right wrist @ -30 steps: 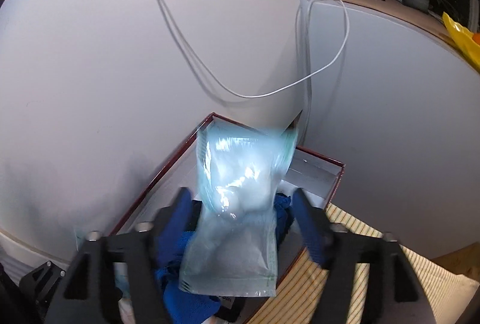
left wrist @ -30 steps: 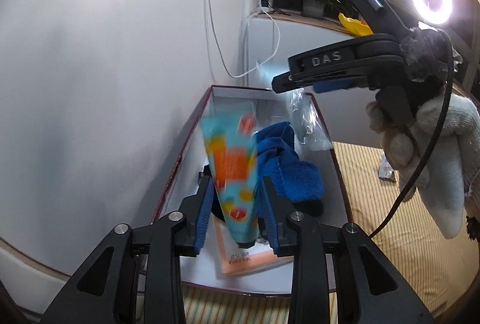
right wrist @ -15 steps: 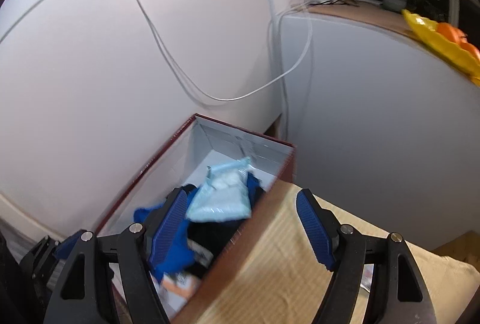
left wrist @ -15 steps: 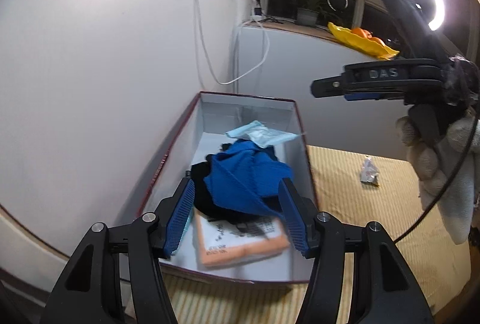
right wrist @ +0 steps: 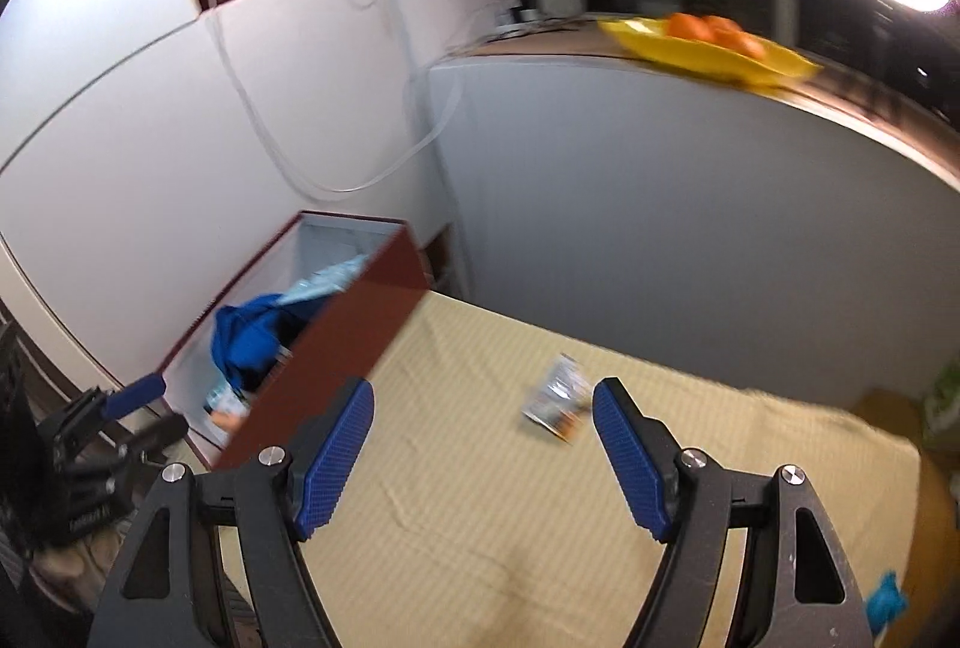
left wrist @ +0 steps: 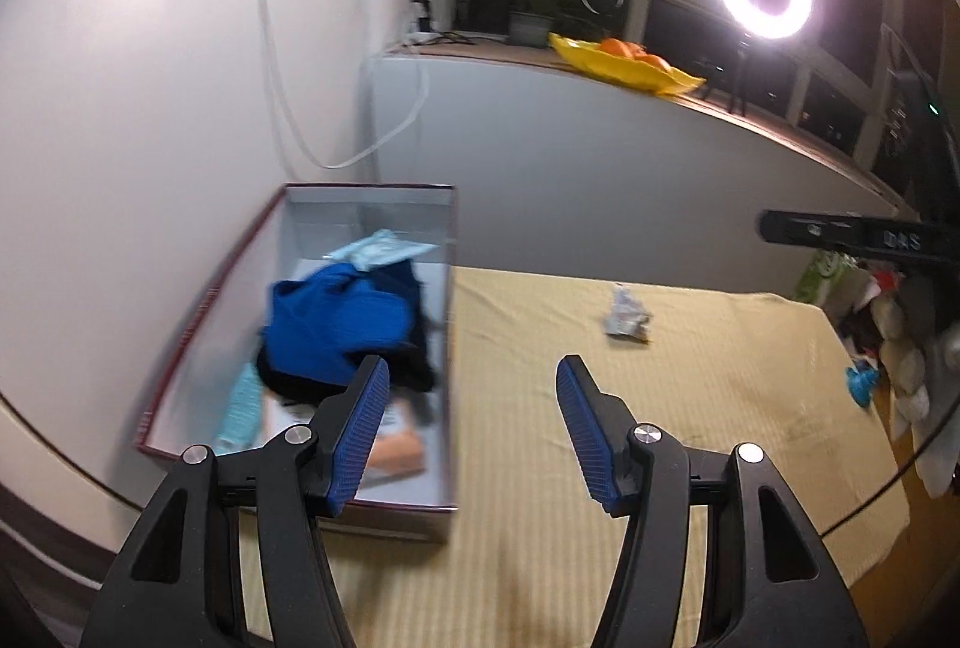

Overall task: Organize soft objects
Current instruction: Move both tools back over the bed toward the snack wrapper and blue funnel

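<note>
Beyond both open grippers' fingers (right wrist: 630, 459) (empty) lies a crumpled packet (right wrist: 557, 400).

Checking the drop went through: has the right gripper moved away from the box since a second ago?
Yes. The right gripper, open and empty, has swung from over the box rightward, over the mat.

Right gripper (right wrist: 483, 447) jaws apart, nothing between the pads, above a yellow mat (right wrist: 480, 516). Small crumpled packet (right wrist: 555, 402) lies on the mat. Dark red box (right wrist: 336, 342) at left holds blue cloth (right wrist: 246, 342) and a pale pouch (right wrist: 324, 282).
</note>
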`<state>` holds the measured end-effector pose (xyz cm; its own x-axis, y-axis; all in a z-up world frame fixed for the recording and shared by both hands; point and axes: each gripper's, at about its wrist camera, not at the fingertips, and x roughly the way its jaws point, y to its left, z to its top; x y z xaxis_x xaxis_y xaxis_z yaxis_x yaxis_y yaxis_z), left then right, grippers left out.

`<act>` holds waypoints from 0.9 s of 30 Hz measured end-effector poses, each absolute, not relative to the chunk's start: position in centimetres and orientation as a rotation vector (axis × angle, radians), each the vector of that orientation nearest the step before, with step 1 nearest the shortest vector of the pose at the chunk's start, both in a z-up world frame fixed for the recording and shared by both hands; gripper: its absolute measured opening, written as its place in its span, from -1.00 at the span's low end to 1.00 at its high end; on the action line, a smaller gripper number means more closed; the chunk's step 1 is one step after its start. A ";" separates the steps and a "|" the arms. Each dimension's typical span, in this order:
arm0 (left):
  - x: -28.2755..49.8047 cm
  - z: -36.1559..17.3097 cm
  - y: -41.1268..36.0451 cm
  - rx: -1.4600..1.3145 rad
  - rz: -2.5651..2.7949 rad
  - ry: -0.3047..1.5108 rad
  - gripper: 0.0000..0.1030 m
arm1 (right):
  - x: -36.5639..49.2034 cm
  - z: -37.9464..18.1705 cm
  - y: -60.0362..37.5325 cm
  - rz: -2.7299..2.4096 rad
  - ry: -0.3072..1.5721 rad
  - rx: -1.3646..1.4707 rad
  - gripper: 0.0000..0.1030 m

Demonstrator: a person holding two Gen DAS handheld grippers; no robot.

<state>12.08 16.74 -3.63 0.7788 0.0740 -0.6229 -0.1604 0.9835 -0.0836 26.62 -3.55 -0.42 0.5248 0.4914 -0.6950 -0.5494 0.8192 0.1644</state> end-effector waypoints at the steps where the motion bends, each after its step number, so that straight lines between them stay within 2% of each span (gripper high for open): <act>1: 12.2 -3.7 16.3 -0.132 0.116 0.671 0.12 | 26.1 -0.6 -5.6 0.610 0.805 -0.045 0.40; 10: 13.7 -5.3 11.9 -0.131 0.015 0.711 0.12 | 22.3 -2.5 -19.1 0.428 0.817 0.111 0.49; 27: 15.3 -7.9 5.2 -0.124 -0.120 0.784 0.12 | 18.0 -6.1 -36.0 0.131 0.855 0.301 0.49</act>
